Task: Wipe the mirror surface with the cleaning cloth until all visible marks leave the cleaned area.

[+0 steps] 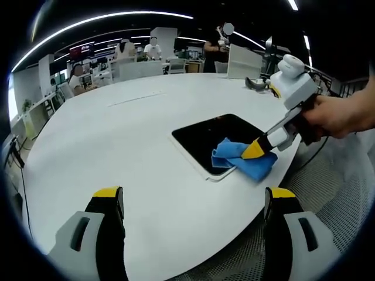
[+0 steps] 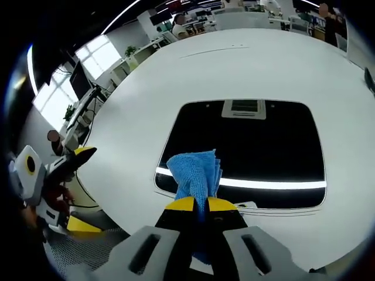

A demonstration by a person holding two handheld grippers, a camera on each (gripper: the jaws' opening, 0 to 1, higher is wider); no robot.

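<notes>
A dark rectangular mirror with a pale rim lies flat on the round white table. A blue cleaning cloth rests on the mirror's near edge. My right gripper is shut on the cloth, pressing it onto the glass; a hand holds it. My left gripper hovers open over the table's near side, its yellow-tipped jaws wide apart and holding nothing. It also appears at the left of the right gripper view.
People sit at desks with monitors beyond the table's far side. A small dark object lies near the table's far right edge. Grey mesh flooring lies past the table's rim. The mirror reflects a ceiling light strip.
</notes>
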